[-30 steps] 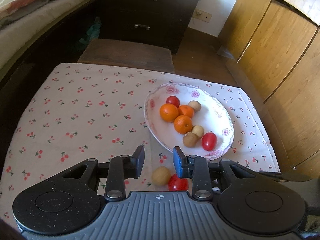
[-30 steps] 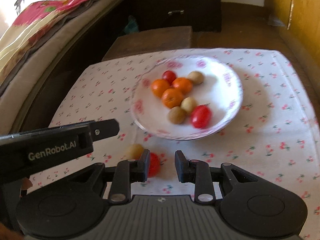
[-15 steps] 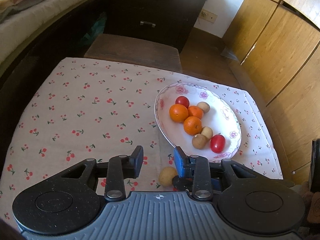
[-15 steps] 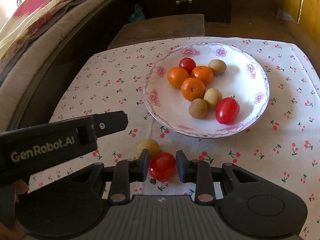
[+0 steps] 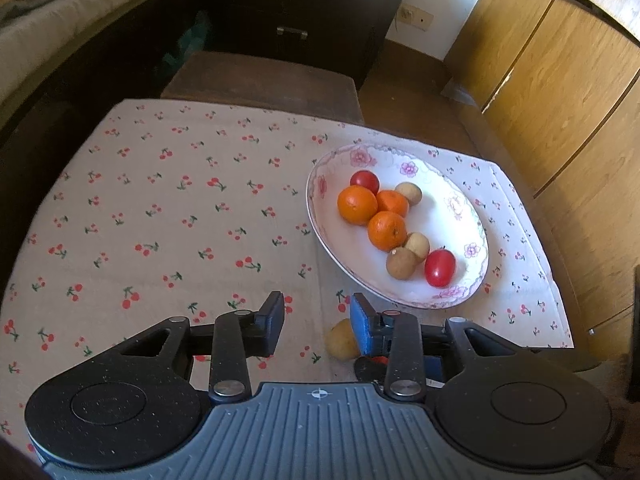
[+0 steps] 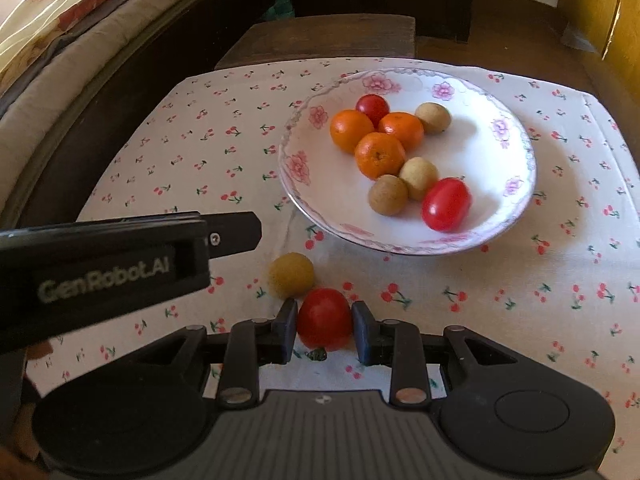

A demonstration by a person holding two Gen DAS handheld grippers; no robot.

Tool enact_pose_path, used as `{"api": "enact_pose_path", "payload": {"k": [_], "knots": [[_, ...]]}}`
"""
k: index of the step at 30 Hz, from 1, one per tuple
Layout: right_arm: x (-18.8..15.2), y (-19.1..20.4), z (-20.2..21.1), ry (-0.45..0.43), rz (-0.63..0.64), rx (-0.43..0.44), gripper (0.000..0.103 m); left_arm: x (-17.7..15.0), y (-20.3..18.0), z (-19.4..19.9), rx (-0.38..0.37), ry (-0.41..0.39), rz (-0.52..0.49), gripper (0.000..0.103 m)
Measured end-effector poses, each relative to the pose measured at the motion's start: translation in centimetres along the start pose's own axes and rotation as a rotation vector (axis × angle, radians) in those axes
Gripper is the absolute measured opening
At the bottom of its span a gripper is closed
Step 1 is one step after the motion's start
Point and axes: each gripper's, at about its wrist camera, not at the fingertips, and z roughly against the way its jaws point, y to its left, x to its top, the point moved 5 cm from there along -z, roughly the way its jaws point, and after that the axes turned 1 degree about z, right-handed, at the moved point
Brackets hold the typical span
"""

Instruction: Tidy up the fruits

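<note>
A white flowered plate (image 6: 316, 184) (image 5: 320, 216) holds three oranges (image 6: 379, 154), two red tomatoes (image 6: 446, 204) and three brown longans (image 6: 388, 195). A loose red tomato (image 6: 324, 318) lies on the cherry-print cloth between the fingers of my right gripper (image 6: 325, 326), whose jaws touch both its sides. A loose longan (image 6: 291, 274) (image 5: 340, 338) lies just beyond it. My left gripper (image 5: 317, 318) is open and empty over the cloth, left of the right gripper; its body (image 6: 120, 264) shows in the right wrist view.
The cloth-covered table (image 5: 160, 220) ends at a dark wooden stool (image 5: 264, 80) at the far side. A bed (image 6: 60, 40) runs along the left, dark drawers (image 5: 304, 12) stand behind, and wooden cupboard doors (image 5: 560, 100) stand to the right.
My right gripper has moved forward around the loose tomato and closed onto its sides. My left gripper has drifted left and back, staying open.
</note>
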Motion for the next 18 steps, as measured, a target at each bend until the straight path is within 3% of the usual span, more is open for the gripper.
{"api": "enact_pose_path", "payload": {"k": [10, 18], "knots": [[-2.8, -3.8, 2.7, -0.002, -0.037, -0.034, 0.031, -0.8, -1.9, -2.4, -0.014, 0.047, -0.044, 0.045], [-2.9, -4.5, 3.0, -0.007, -0.064, -0.027, 0.031, -1.7, -2.7, -4.2, 0.025, 0.076, -0.103, 0.044]]}}
